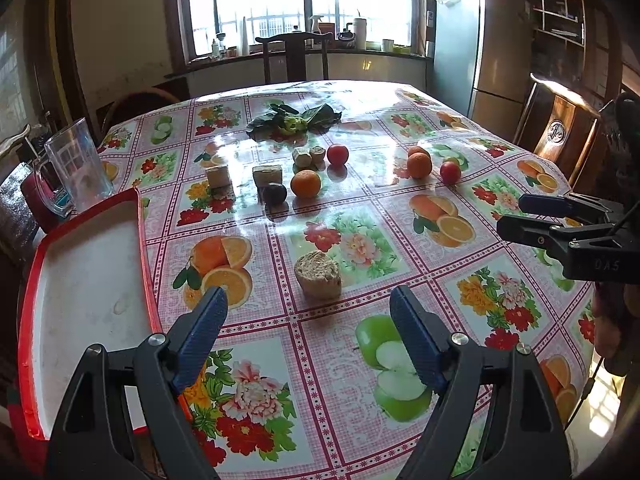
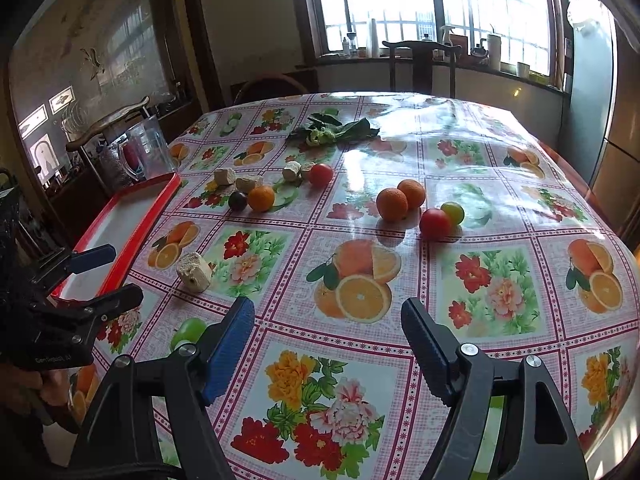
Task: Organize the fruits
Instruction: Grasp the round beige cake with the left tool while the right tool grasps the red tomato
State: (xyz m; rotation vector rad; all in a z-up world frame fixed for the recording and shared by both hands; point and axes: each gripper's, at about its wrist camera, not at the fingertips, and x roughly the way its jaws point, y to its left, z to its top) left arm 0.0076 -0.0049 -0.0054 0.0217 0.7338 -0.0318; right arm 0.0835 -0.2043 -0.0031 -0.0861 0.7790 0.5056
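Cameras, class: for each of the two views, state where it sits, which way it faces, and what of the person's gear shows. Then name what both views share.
Left wrist: on the left gripper, facing down across the table toward the window; its open fingers frame a bread chunk, with the red tray and right gripper at the edges.
Right wrist: on the right gripper, same heading; open fingers over bare cloth, left gripper at left.
Shared: tray, bread chunk, leafy greens.

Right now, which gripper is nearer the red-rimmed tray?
Left. The left gripper hovers open right beside the red-rimmed tray, at its near right edge. The right gripper, also open, hangs farther right over the tablecloth, well clear of the tray.
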